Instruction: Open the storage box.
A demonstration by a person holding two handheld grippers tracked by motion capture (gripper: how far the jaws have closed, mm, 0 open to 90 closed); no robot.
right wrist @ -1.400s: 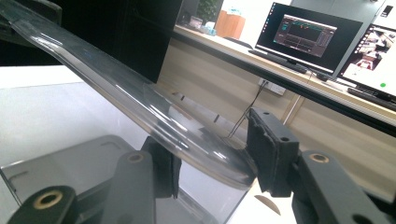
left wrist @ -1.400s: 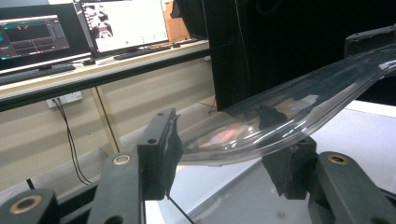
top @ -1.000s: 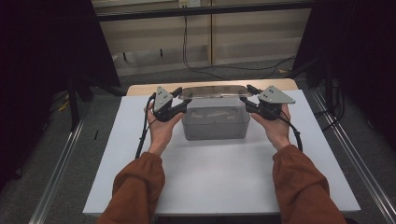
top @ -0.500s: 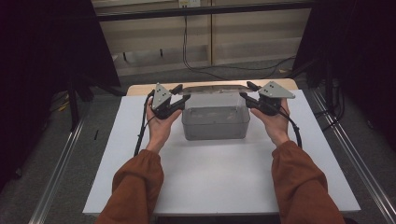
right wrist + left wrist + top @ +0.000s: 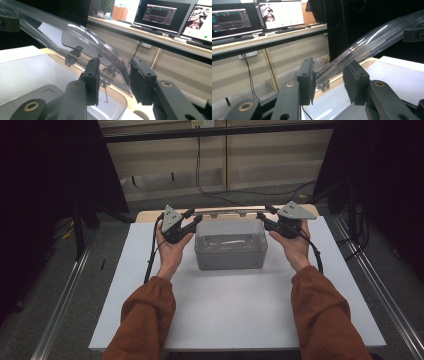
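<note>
Lid (image 5: pixel 227 213) edge sits btwn both grippers' jaws, above box (image 5: pixel 230 250).

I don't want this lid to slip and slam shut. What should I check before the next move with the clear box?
1. Lid raised off the clear box: ok.
2. Lid edge between the jaws of the left gripper, which have just been closing: ok.
3. Lid edge between the jaws of the right gripper: ok.
4. Pads pressing firmly on the lid at both ends: cannot tell.
5. Box standing fully on the white board, away from its edges: ok.
</note>
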